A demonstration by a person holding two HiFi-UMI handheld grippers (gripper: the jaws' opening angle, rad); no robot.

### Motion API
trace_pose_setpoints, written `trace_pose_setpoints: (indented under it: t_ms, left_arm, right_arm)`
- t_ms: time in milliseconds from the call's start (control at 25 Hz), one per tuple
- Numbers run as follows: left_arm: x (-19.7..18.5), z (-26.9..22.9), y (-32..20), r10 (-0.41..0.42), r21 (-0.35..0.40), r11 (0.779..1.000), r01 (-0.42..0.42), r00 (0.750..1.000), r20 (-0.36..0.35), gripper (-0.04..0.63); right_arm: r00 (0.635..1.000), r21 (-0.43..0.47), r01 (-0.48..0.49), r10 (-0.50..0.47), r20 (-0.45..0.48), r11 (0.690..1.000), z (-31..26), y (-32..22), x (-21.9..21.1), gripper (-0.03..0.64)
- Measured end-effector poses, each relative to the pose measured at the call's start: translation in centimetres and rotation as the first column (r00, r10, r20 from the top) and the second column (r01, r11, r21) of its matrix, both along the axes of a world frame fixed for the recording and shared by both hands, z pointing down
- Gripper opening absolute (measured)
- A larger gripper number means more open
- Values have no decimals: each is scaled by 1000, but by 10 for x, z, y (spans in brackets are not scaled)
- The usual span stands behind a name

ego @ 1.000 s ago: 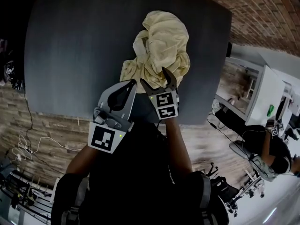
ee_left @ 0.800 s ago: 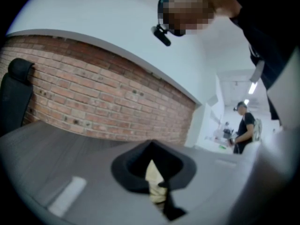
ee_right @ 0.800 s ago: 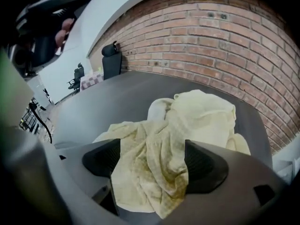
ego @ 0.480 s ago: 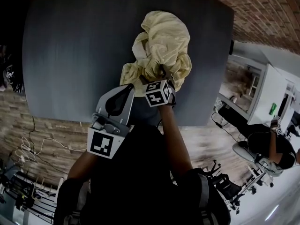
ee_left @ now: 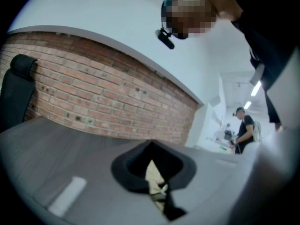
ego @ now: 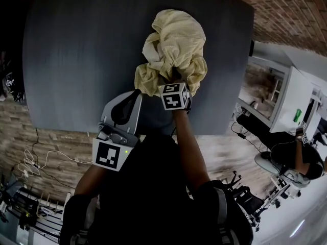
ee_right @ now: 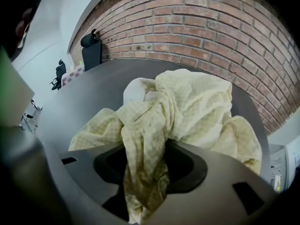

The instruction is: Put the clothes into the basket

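A crumpled pale-yellow garment (ego: 176, 40) lies on the dark grey round table (ego: 76, 50), towards its near right side. My right gripper (ego: 175, 76) points steeply down into the garment's near edge, its marker cube (ego: 173, 97) just behind. In the right gripper view a bunched fold of the garment (ee_right: 145, 139) runs between the jaws of the right gripper (ee_right: 145, 170); the jaws have just been closing and now pinch that fold. My left gripper (ego: 136, 94) hovers with its jaws together just left of the garment's near corner, holding nothing. The left gripper (ee_left: 157, 182) looks out level over the table.
Brick flooring surrounds the table. A white cabinet (ego: 291, 106) stands at the right, with a person (ego: 301, 162) nearby. Loose cables (ego: 25, 162) lie at the left. A black chair (ee_right: 91, 50) stands beyond the table's far side. A white strip (ee_left: 68, 196) lies on the tabletop.
The right gripper came down from above the table's near edge into the garment, and its open jaws closed on a fold. The left gripper stayed in place.
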State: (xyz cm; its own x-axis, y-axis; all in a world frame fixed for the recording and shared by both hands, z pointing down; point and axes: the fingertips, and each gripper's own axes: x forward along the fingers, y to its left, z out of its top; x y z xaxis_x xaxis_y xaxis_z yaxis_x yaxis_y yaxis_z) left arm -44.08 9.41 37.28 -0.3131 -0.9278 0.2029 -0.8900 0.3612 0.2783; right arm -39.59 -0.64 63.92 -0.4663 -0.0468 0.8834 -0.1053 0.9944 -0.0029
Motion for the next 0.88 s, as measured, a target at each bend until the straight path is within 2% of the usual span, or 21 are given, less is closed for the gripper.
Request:
trace_pose_setpoints:
  t_ms: [80, 320, 640, 880]
  left_arm:
    - [2, -2, 1, -2, 5, 1000, 2, 1000, 1, 3]
    - [7, -6, 3, -14, 11, 1000, 14, 1000, -5, 3]
    - [17, -10, 12, -27, -1, 1000, 27, 1000, -5, 3]
    - [23, -18, 11, -36, 10, 999, 36, 999, -1, 3]
  right_arm:
    - [1000, 18, -3, 2, 12, 1000, -1, -6, 1, 167]
    - [999, 49, 17, -19, 47, 999, -2, -7, 0, 85]
    - [990, -3, -23, 24, 136, 1000, -20, -6, 6, 60]
    - [972, -50, -32, 43, 232, 998, -55, -4, 8, 57]
